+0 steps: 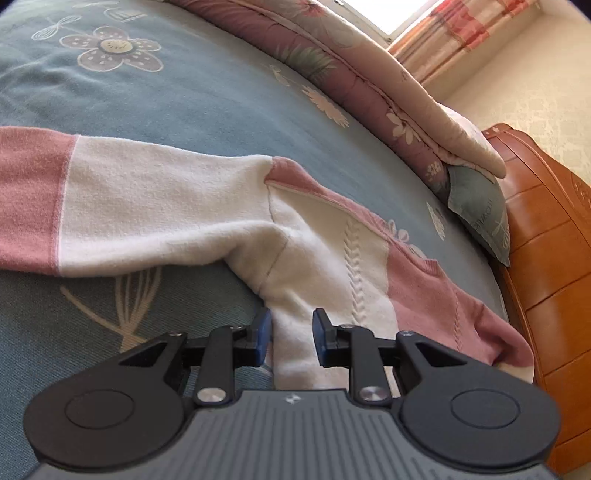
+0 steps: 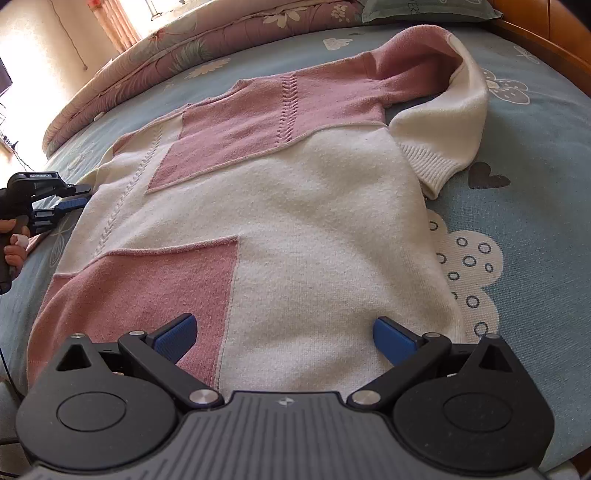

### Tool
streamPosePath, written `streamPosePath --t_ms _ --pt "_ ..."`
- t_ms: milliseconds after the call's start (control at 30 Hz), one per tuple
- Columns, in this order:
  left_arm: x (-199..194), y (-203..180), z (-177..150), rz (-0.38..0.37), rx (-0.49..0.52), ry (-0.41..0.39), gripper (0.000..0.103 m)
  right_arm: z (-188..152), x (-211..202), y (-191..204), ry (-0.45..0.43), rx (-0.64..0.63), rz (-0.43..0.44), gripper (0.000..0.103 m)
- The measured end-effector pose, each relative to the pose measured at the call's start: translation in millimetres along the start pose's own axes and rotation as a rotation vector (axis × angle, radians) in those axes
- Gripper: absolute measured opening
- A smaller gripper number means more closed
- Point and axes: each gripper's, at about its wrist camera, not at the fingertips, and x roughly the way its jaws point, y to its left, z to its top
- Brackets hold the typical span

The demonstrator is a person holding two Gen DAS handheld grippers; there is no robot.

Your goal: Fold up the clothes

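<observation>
pink-and-cream knit sweater (image 2: 295,206) flat on bedspread (image 2: 535,147)

You had a bed sheet (image 1: 192,96) of dusty blue spread under everything, printed with pale flowers, a whisk-like outline and, in the right wrist view, a white cloud dotted with small rings (image 2: 469,273) and a dark heart (image 2: 487,177). Along the far side of the bed lay a folded quilt (image 1: 373,74) in mauve and cream with a leaf and flower pattern. A grey-blue pillow (image 1: 480,210) was tucked under the quilt's end, against the orange wooden headboard (image 1: 554,258). Beyond the bed you could see a cream wall (image 1: 524,74) and a pink-checked curtain (image 1: 458,26) beside a bright window.
</observation>
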Motion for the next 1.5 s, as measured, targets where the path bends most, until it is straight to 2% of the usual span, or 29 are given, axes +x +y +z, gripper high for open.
streamPosePath --t_ms 67,200,267,433,567,667,700,767,800,833,867,900,1000,1033,1100,1167,1200,1300,1333,1433,1467,1500 --pt "-6.4 -18.1 -12.6 -0.048 0.077 0.026 0.026 -0.6 0.5 1.8 -0.002 -0.008 -0.006 0.103" --pt "-7.7 -17.7 -18.6 -0.066 0.054 0.042 0.028 -2.8 -0.8 0.2 -0.016 -0.001 0.001 0.103" --pt "-8.2 -17.4 -21.5 -0.075 0.042 0.05 0.025 -4.3 -2.5 -2.4 -0.022 0.013 0.011 0.103" --pt "-9.6 -16.4 -28.7 -0.096 0.01 0.07 0.03 -9.5 -6.1 -6.7 -0.036 0.024 0.03 0.103" --pt "-10.7 -15.7 -34.5 -0.112 -0.015 0.085 0.027 -8.8 -5.5 -3.9 -0.033 0.018 0.02 0.103" --pt "-11.6 -15.1 -38.9 -0.125 -0.033 0.097 0.033 -11.2 -6.3 -2.8 -0.034 0.011 0.017 0.103" --pt "-2.6 -12.2 -35.1 -0.099 -0.044 0.103 0.033 -11.7 -6.4 -3.1 -0.036 0.013 0.018 0.103" --pt "13.8 -7.0 -28.8 -0.052 -0.043 0.09 0.024 -11.2 -6.5 -4.0 -0.038 0.022 0.02 0.103" --pt "22.0 -4.4 -25.7 -0.028 -0.043 0.083 0.023 -10.8 -6.5 -4.2 -0.038 0.026 0.02 0.103" --pt "26.0 -7.0 -20.1 0.012 0.001 0.059 0.017 -10.9 -6.4 -4.1 -0.039 0.027 0.02 0.103" --pt "29.5 -8.2 -15.5 0.028 -0.006 0.058 0.014 -11.1 -6.2 -4.0 -0.04 0.027 0.02 0.103" --pt "33.1 -9.3 -10.9 0.043 -0.016 0.057 0.014 -11.3 -6.2 -3.8 -0.041 0.025 0.02 0.103" --pt "27.3 -17.1 -7.7 0.045 0.001 0.061 0.015 -12.3 -7.2 -4.5 -0.042 0.022 0.022 0.103" --pt "23.4 -20.1 -8.2 0.042 0.015 0.058 0.021 -12.7 -7.5 -5.3 -0.044 0.025 0.026 0.103" --pt "12.3 -21.1 -20.7 0.051 0.066 0.075 0.025 -13.4 -8.1 -7.2 -0.049 0.031 0.034 0.103" --pt "1.3 -15.9 -30.5 0.052 0.071 0.085 0.02 -13.7 -8.6 -8.7 -0.052 0.036 0.041 0.103" --pt "-4.3 -13.2 -35.3 0.053 0.072 0.09 0.013 -13.8 -8.6 -8.5 -0.052 0.033 0.04 0.103" --pt "-20.9 -5.2 -49.9 0.056 0.077 0.106 0.012 -14.3 -8.5 -7.5 -0.053 0.024 0.038 0.103" --pt "-24.8 -7.3 -49.0 0.053 0.069 0.109 0.014 -14.3 -8.3 -6.8 -0.053 0.022 0.035 0.103" --pt "-24.5 -15.1 -43.5 -0.038 0.063 0.107 0.026 -14.2 -7.6 -4.4 -0.052 0.017 0.023 0.103" --pt "-24.4 -17.7 -41.7 -0.068 0.062 0.106 0.028 -13.9 -7.8 -3.3 -0.05 0.017 0.017 0.103" --pt "-19.0 -20.4 -41.8 -0.03 0.076 0.108 0.029 -13.5 -8.3 -2.3 -0.047 0.019 0.013 0.103"
